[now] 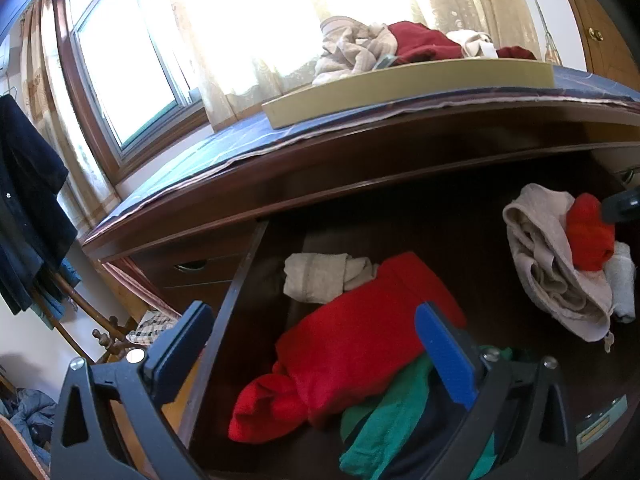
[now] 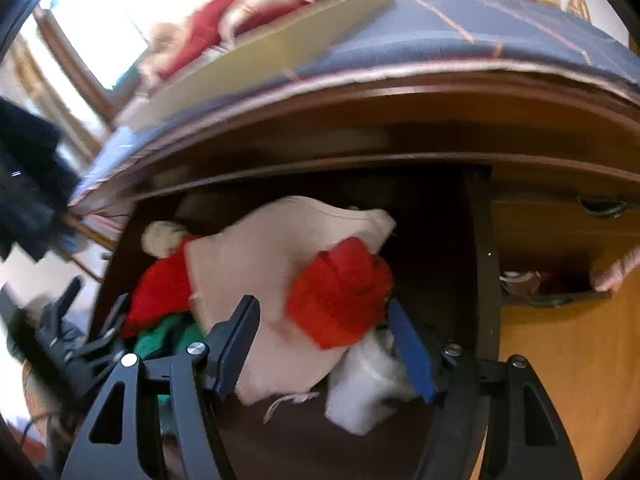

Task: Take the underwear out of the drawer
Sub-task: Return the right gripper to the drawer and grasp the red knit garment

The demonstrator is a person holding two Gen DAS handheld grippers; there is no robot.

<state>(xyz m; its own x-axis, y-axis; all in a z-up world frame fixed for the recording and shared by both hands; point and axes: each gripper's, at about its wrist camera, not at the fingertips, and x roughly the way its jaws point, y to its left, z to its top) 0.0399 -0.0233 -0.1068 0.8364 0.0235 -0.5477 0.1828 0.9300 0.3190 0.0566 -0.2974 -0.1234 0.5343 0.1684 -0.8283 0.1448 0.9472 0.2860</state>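
While the drawer (image 1: 248,264) stands pulled out, the left view shows the left claw (image 1: 312,352) open and empty above a big red garment (image 1: 360,344), which lies with its long axis going from low left up to the right. Under it there is green cloth (image 1: 384,412), and behind it a small grey piece (image 1: 320,276). On the right side of the drawer lies a beige garment (image 1: 556,264), crumpled, with a red piece (image 1: 588,236) on top and a white one (image 1: 622,280) beside it. Up on the surface, a tray (image 1: 400,84) already carries clothes.

From the right view, which is blurred, the right claw (image 2: 324,344) is open and grips nothing; the beige garment (image 2: 280,264) and the red piece (image 2: 340,288) are between and just beyond its jaws. The beige garment runs slanted, from upper right down toward the left jaw.

I judge these clothes are light, soft and limp, not fragile. A bunched fold on top is the best place to take hold, because flat cloth may slip.
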